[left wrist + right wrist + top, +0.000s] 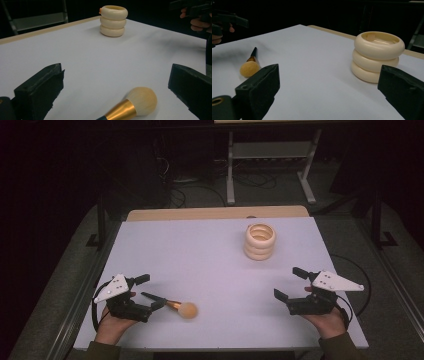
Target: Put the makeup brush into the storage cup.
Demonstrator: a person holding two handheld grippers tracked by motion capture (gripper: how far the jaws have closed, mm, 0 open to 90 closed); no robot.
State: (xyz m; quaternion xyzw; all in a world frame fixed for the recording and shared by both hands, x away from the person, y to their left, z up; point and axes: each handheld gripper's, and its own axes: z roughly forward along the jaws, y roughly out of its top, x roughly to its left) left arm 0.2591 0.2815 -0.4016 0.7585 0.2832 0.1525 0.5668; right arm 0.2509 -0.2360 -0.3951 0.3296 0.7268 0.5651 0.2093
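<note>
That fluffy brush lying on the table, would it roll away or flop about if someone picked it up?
The brush probably stays stiff along its black handle and gold collar, while the round bristle head would likely squash softly under a push. Its round shape suggests it may roll sideways if nudged. It looks light, so the open left hand-held gripper should lift it easily.

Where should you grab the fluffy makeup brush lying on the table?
Probably by the thin black handle, not the soft beige bristle head of the makeup brush with the gold collar. It lies flat on the white table, handle toward the left tool, whose open jaws could come down from above and close across it.
</note>
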